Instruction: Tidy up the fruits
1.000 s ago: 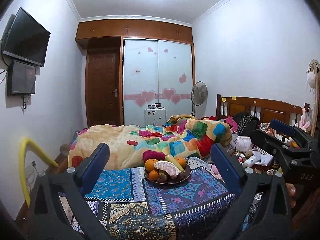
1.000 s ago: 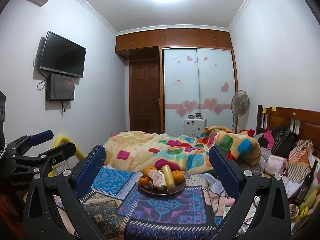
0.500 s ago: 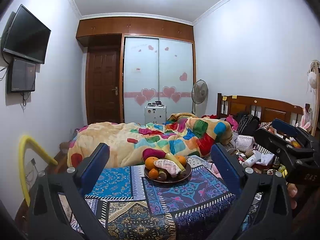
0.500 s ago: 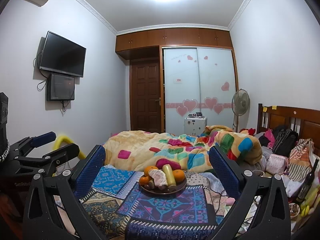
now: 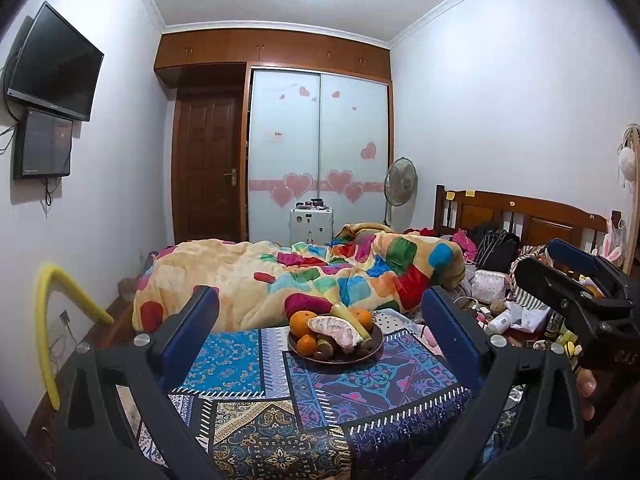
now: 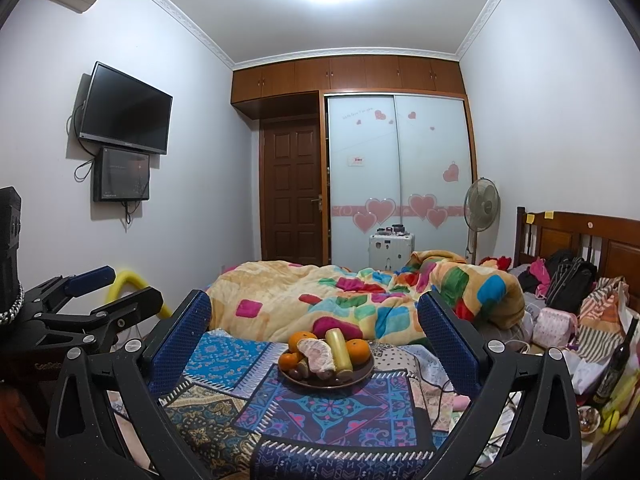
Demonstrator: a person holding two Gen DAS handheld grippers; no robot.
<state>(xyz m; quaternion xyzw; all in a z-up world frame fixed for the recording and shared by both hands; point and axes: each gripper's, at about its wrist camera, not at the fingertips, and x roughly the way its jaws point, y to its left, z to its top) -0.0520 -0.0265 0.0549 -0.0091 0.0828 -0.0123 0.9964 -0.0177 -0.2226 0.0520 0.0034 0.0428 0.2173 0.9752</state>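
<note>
A dark round plate (image 5: 370,352) (image 6: 362,376) of fruit sits on a patterned cloth (image 5: 360,392) (image 6: 320,404) at the foot of a bed. It holds oranges (image 5: 303,322) (image 6: 357,351), a peeled pomelo piece (image 5: 336,330) (image 6: 316,354), a yellow-green fruit (image 6: 339,349) and small dark fruits. My left gripper (image 5: 320,324) is open and empty, held back from the plate. My right gripper (image 6: 314,332) is open and empty too, also short of it. Each gripper shows at the edge of the other's view.
A colourful quilt (image 5: 320,276) is heaped behind the plate. Bags, bottles and clutter (image 6: 580,320) fill the right side by the wooden headboard (image 5: 520,216). A yellow foam tube (image 5: 44,320) leans at the left wall. A fan (image 6: 482,204) and wardrobe (image 6: 400,180) stand at the back.
Both grippers have drifted slightly forward and the views have shifted a little; the plate sits slightly lower in the right wrist view. Jaws stayed open; nothing was taken.
</note>
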